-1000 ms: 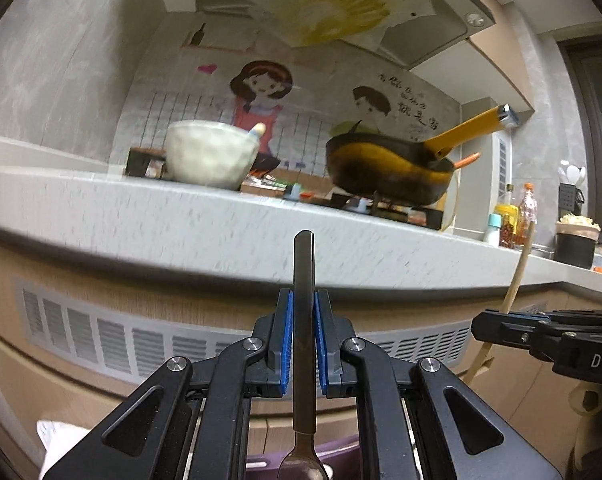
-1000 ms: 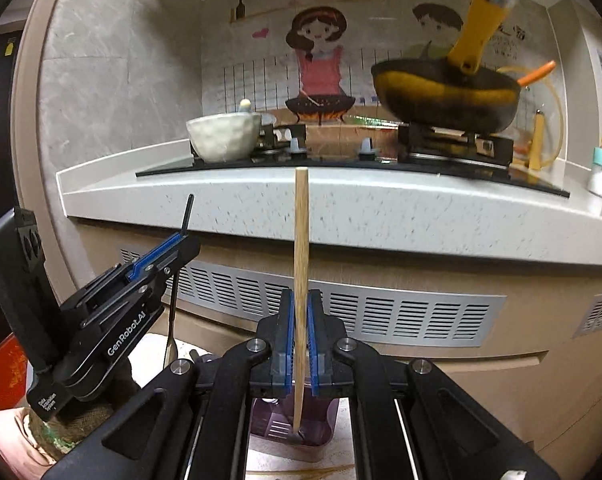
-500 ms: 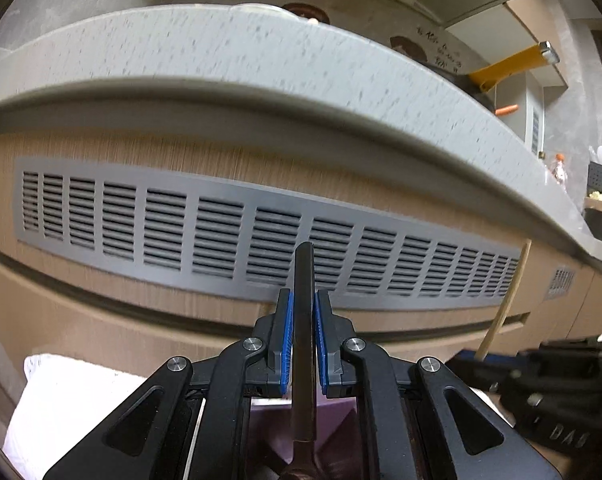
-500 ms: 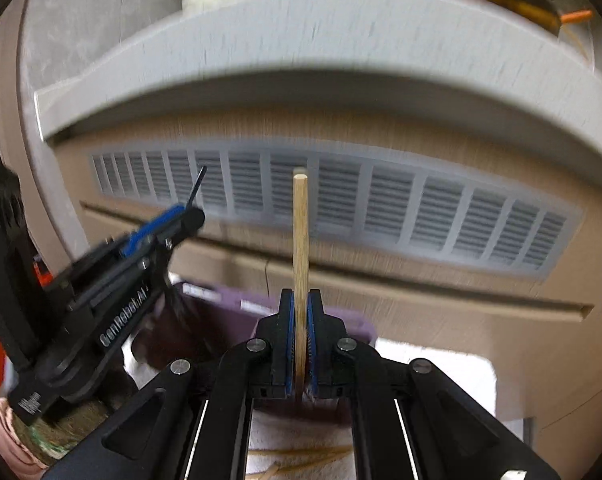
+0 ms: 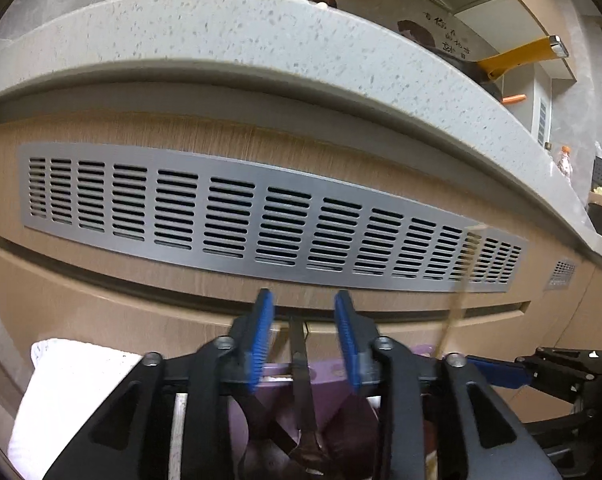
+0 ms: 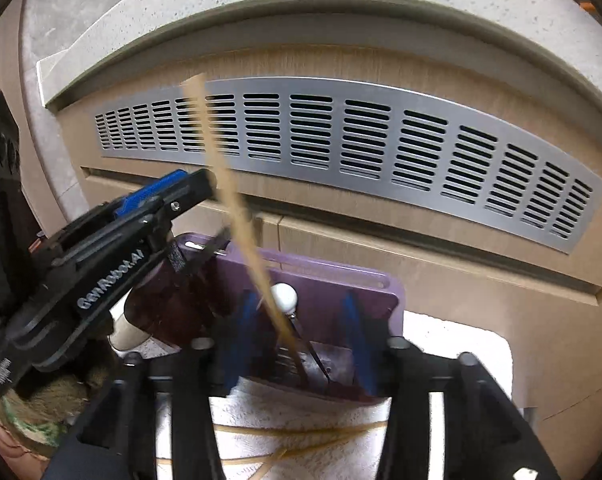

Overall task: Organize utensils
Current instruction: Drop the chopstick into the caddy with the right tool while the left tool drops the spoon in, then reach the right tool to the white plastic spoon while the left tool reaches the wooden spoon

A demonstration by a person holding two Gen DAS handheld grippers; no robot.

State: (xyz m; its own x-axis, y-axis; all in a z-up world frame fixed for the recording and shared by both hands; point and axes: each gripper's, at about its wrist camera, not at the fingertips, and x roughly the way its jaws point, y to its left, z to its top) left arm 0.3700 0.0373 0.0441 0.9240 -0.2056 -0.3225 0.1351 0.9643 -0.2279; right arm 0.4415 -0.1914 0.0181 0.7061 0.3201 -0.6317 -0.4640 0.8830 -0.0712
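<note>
My left gripper (image 5: pixel 304 340) is open over a purple utensil holder (image 6: pixel 329 280). A dark metal spoon (image 5: pixel 301 380) stands loose between its blue pads, its bowl down in the holder. My right gripper (image 6: pixel 301 340) is open too. A wooden chopstick (image 6: pixel 237 216) leans blurred to the left between its fingers, its lower end in the holder; it also shows in the left wrist view (image 5: pixel 457 304). A white-tipped utensil (image 6: pixel 283 296) stands in the holder. The left gripper shows at the left of the right wrist view (image 6: pixel 169 196).
A wooden cabinet front with a long metal vent grille (image 5: pixel 261 224) rises just behind the holder, under a speckled stone counter edge (image 5: pixel 261 48). A white cloth (image 5: pixel 73 384) lies under the holder. More chopsticks (image 6: pixel 301 436) lie on the cloth.
Both grippers have dropped from counter height down to the holder. Both have opened, letting go of the spoon and the chopstick, which now tilts left.
</note>
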